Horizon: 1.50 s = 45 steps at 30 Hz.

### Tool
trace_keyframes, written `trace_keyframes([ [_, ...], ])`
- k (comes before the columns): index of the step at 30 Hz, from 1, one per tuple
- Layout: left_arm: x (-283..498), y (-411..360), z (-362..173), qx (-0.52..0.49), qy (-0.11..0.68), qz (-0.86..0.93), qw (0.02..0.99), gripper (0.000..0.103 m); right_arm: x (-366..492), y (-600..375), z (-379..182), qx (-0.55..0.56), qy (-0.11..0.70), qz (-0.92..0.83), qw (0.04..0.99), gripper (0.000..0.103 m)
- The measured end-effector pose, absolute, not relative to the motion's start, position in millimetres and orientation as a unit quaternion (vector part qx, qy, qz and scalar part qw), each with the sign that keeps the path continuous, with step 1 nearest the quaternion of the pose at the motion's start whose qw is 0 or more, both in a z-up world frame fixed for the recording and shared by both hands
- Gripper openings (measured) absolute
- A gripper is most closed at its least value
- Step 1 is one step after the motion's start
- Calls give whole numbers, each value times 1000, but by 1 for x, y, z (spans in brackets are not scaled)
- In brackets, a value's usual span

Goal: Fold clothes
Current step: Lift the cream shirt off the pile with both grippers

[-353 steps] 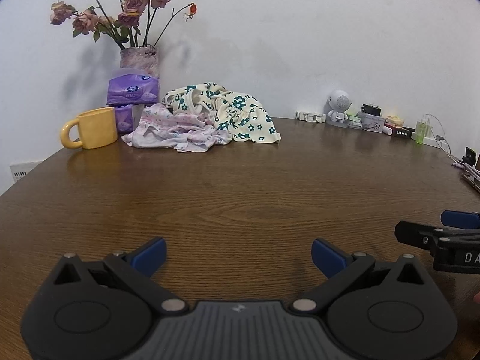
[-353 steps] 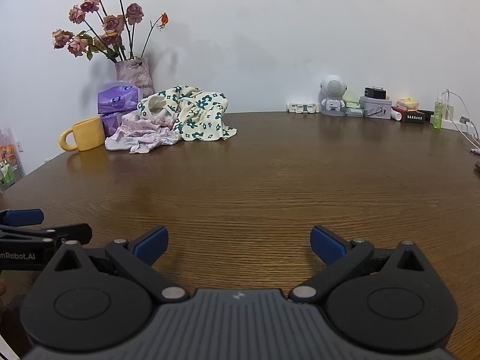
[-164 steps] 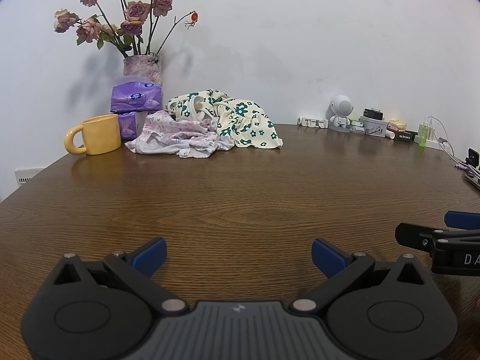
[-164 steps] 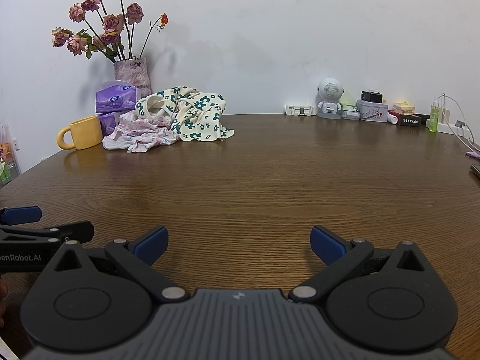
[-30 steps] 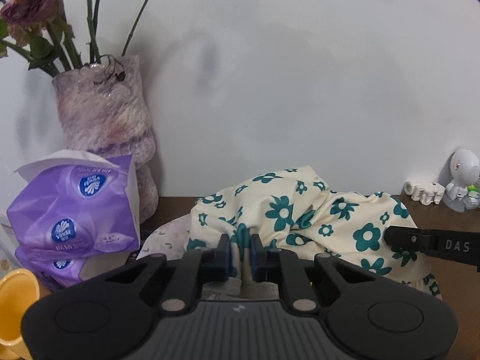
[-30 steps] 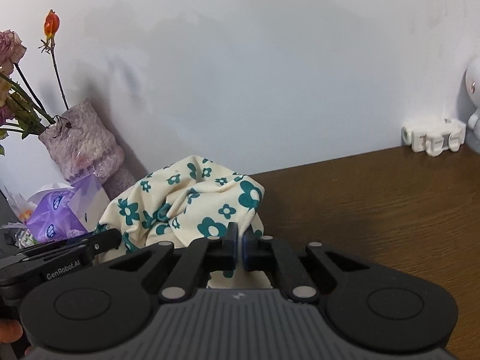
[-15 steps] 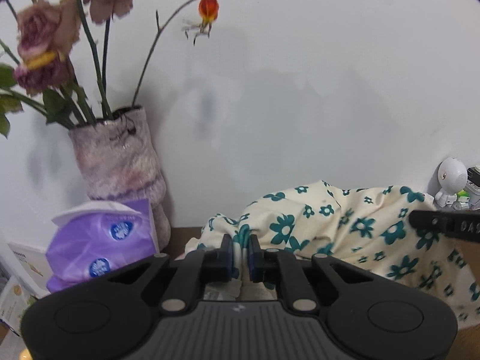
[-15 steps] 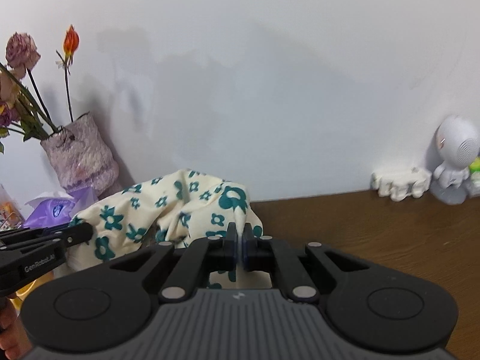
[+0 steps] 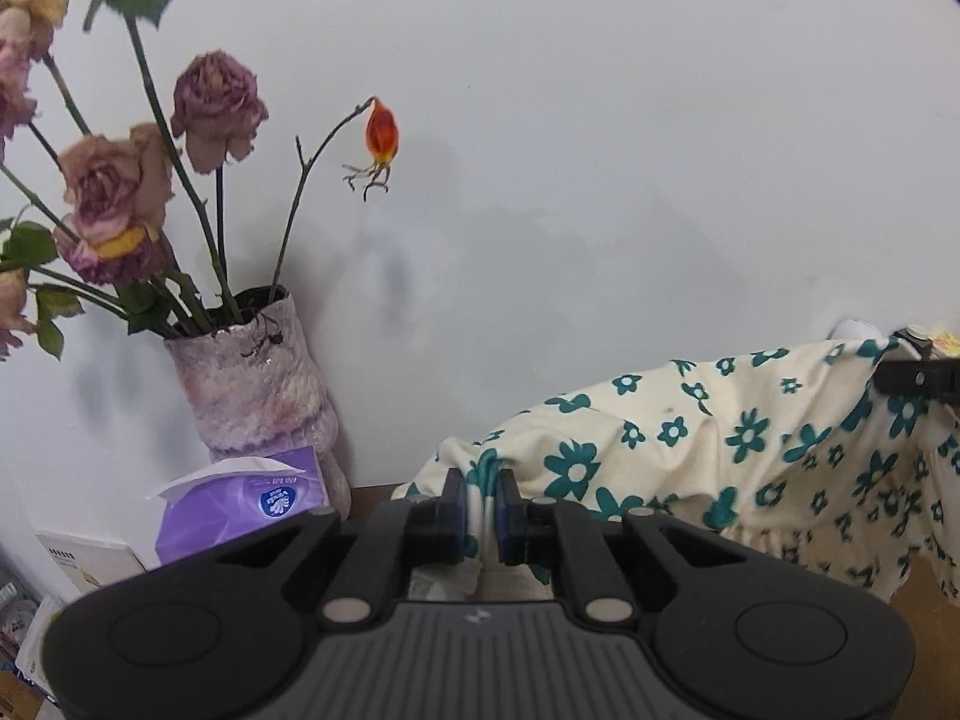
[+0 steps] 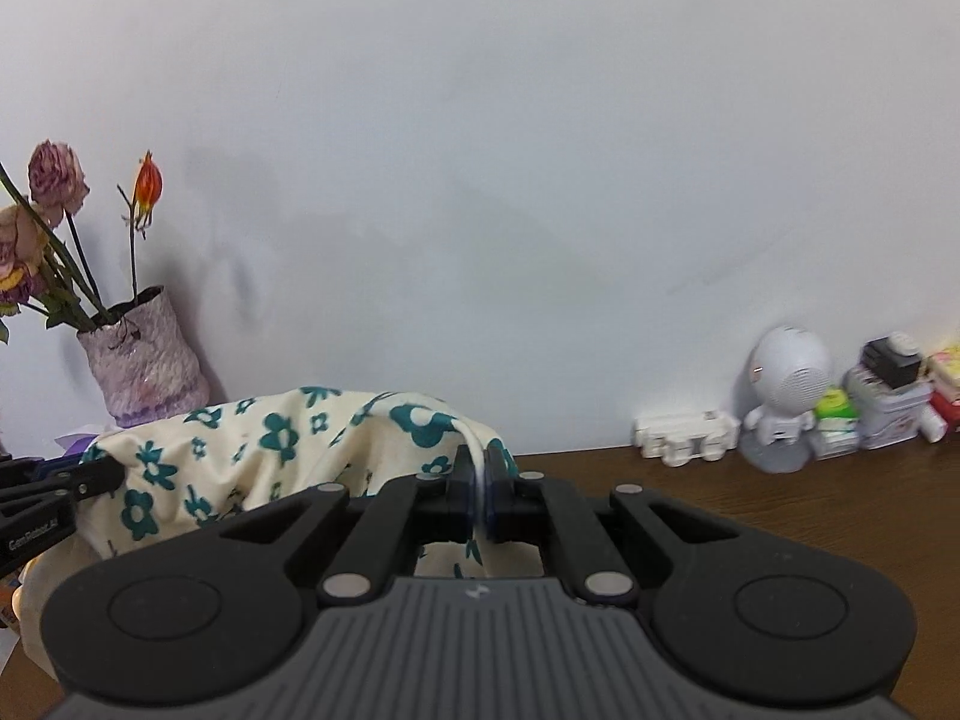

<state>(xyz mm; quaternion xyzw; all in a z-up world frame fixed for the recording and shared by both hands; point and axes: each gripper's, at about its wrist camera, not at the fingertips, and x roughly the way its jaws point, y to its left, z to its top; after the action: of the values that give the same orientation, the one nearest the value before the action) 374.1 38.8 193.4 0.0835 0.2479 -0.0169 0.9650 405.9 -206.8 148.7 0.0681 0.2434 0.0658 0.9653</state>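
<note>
Cream floral garment (image 9: 690,438) is now rising off the tabletop (image 10: 810,516), both my left hand-held gripper (image 9: 480,510) and right hand-held gripper (image 10: 478,495) clenched on its edge, ready for spreading.

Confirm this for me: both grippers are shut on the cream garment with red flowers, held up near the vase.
Wrong colour only. The left wrist view shows the flowers on the cream garment are teal-green, not red. Otherwise right: the left gripper and right gripper are both shut on it, near the vase.
</note>
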Motion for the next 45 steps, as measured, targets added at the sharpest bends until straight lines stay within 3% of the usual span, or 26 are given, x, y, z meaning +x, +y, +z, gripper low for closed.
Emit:
trace_keyframes([
  [26, 232, -3, 250, 133, 194, -68, 970, 8, 249, -275, 219, 6, 185, 29, 982, 2],
  [34, 247, -12, 254, 166, 188, -55, 966, 8, 241, -277, 231, -49, 189, 29, 980, 2],
  [45, 319, -32, 241, 191, 190, -39, 962, 8, 315, -270, 224, -121, 210, 11, 970, 2],
])
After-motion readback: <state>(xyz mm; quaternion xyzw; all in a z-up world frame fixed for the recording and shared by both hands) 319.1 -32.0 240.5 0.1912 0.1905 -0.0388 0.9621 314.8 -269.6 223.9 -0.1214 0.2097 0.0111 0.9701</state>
